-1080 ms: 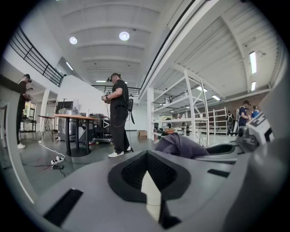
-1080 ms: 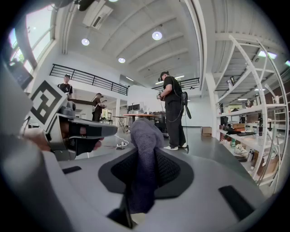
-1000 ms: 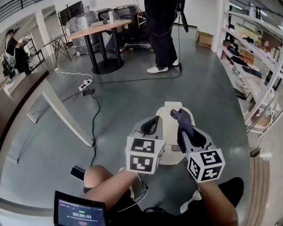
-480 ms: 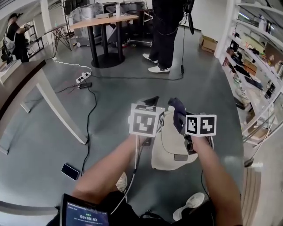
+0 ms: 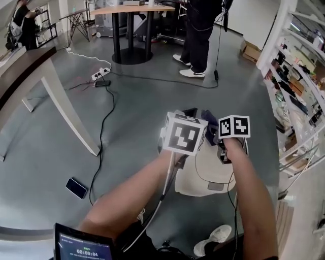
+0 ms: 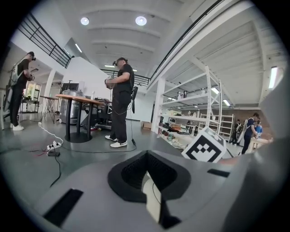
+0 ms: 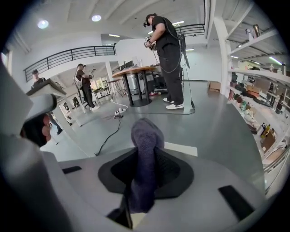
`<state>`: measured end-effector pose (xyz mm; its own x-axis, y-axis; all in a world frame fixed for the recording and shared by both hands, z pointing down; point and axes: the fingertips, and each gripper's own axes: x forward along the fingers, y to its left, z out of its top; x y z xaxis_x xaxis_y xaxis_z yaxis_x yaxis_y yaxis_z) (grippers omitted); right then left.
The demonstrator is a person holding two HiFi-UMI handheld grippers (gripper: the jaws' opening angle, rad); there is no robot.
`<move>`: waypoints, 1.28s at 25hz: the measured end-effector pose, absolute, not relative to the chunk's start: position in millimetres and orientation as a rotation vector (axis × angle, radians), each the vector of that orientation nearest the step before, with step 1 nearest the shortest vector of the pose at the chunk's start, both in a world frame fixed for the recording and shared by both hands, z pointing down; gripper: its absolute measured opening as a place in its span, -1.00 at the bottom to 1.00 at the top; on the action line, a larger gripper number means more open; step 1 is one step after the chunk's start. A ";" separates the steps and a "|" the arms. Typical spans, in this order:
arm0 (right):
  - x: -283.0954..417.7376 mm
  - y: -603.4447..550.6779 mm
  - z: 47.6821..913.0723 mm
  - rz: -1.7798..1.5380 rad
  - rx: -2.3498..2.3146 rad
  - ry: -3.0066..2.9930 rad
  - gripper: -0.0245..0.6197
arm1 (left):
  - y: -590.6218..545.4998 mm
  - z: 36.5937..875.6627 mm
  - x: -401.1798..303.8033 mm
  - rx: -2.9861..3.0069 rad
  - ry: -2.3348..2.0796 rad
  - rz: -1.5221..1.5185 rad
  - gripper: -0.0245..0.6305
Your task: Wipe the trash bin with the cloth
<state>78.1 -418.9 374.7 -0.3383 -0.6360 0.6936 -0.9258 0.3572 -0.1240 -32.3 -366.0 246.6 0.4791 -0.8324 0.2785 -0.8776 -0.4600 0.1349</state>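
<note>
Head view: a grey floor (image 5: 127,96) fills most of the frame. A black cable (image 5: 105,122) runs across it and a phone (image 5: 76,188) lies near the wearer's left arm. At the top stands a round worktop (image 5: 127,9), with a person (image 5: 199,30) in dark clothes and white shoes beside it. Shelves (image 5: 299,76) line the right edge.

The cream bin (image 5: 200,177) stands on the floor right in front of the wearer, under both forearms. Both marker cubes hang over its far part, side by side and close together.

The left tongs (image 6: 145,156) are pressed together with nothing between them. In the left gripper view a cream sliver of the bin shows low down, under the pads.

The right tongs (image 7: 146,152) are pinching the cloth (image 7: 143,174), a dark purple strip that runs up between the pads and stands out past their tips in a rounded fold. In the right gripper view the bin's pale edge lies just beyond and below that fold. In the head view the cloth sits at the bin's far rim, between the two cubes. No view shows whether the cloth touches the bin.
</note>
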 end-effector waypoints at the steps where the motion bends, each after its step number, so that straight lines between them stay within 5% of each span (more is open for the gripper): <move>1: 77.6 -421.6 378.9 0.700 1.342 -2.062 -0.64 | -367.2 246.0 -33.1 2.465 -1.462 0.246 -0.93; 32: 180.0 -428.6 399.8 0.686 1.477 -1.867 -0.64 | -358.9 249.4 -15.9 2.529 -1.407 0.306 -0.93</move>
<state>180.0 -428.6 399.8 -0.1518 -0.6326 0.7594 -0.9738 0.2274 -0.0052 -15.9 -358.9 249.4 0.5169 -0.8050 0.2913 -0.8532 -0.5121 0.0991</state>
